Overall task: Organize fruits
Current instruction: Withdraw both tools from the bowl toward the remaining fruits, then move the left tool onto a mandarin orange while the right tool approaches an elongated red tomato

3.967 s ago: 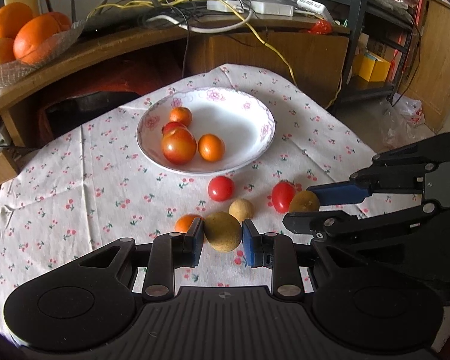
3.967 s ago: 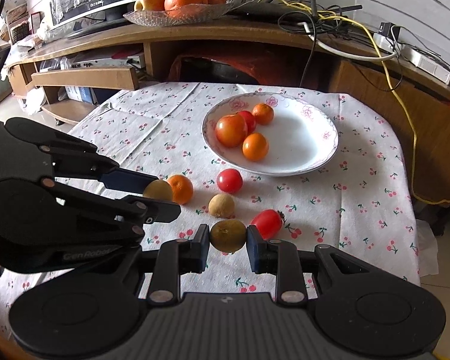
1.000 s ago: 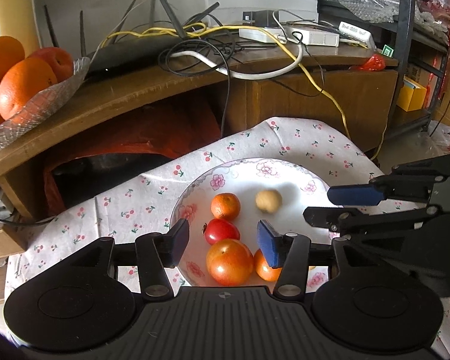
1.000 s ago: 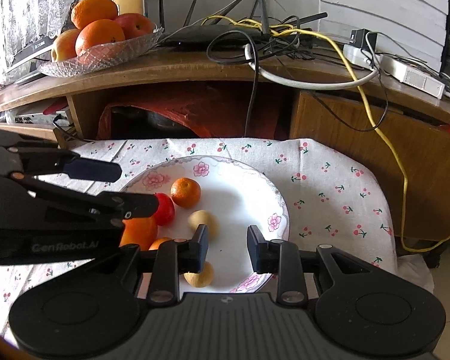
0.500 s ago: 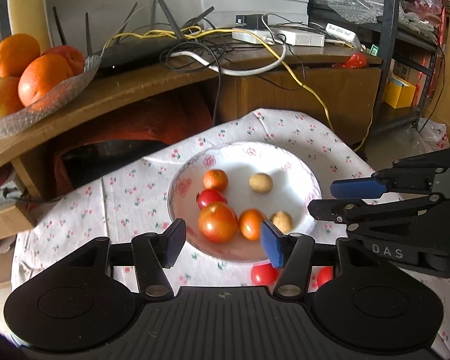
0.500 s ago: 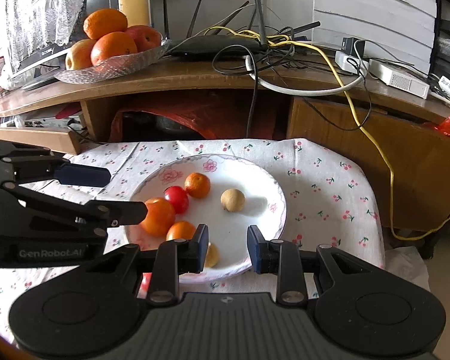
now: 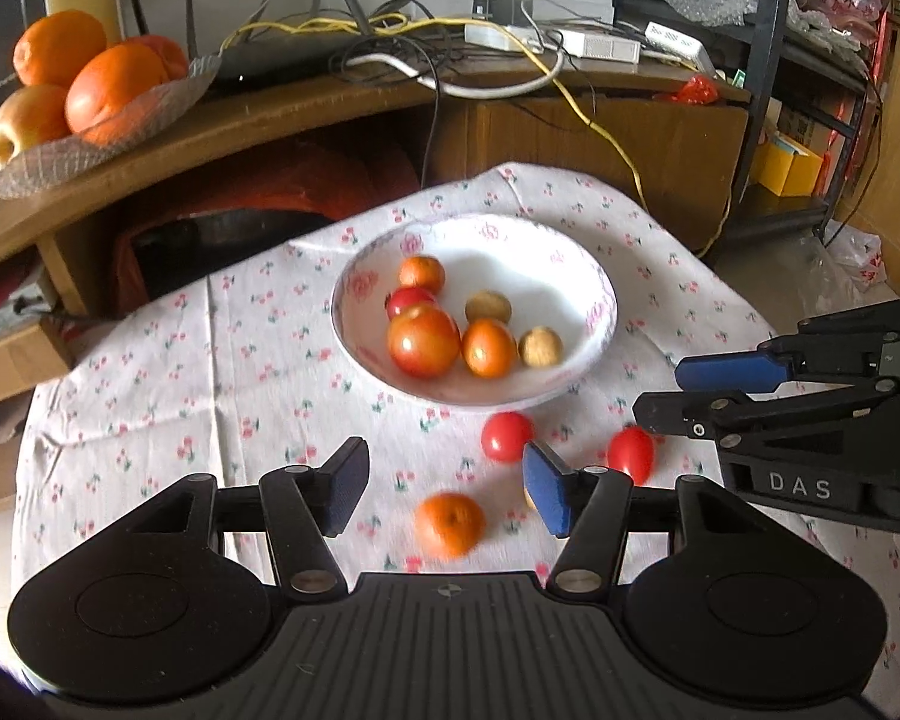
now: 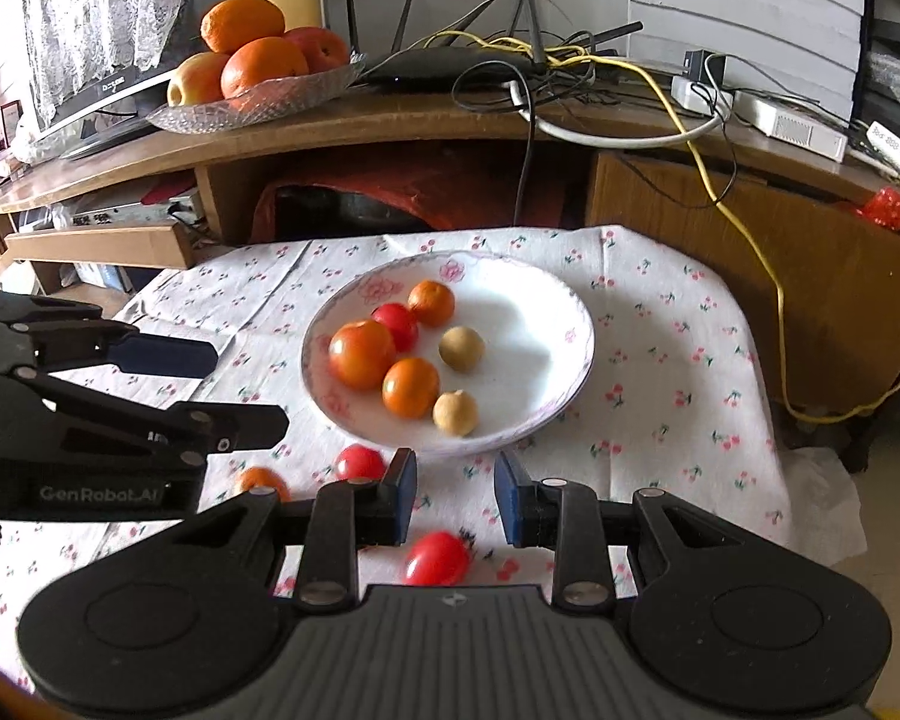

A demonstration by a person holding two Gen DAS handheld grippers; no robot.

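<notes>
Fruits left to gather lie on the table's cherry-print cloth (image 7: 150, 396), nearer the cameras than the bowl: a small orange (image 7: 449, 523) sits at six o'clock in the left wrist view, between and just beyond the left gripper (image 7: 444, 489), whose jaws are opening with nothing pressed between the pads. A round tomato (image 7: 506, 435) lies at about five o'clock from the white bowl (image 7: 600, 324), and an oval tomato (image 7: 630, 453) just right of it; a tan fruit is half hidden behind the left gripper's blue pad. The right gripper (image 8: 453, 495) hangs over the oval tomato at six o'clock in its own view, jaws drawn to their narrowest and holding nothing. Farther off, the bowl holds six pieces: a large tomato, a small red one, two small oranges and two tan fruits. Beyond it, at eleven o'clock, a glass dish of oranges and apples (image 8: 252, 69) stands on the wooden shelf. Risks, as I judge them: round fruit may roll off when nudged by one pad before the other closes; the soft tomatoes could be crushed by a hard squeeze; the two grippers work close together and may collide; the hidden tan fruit may be overlooked. Both grippers point steeply down toward the table, side by side.
</notes>
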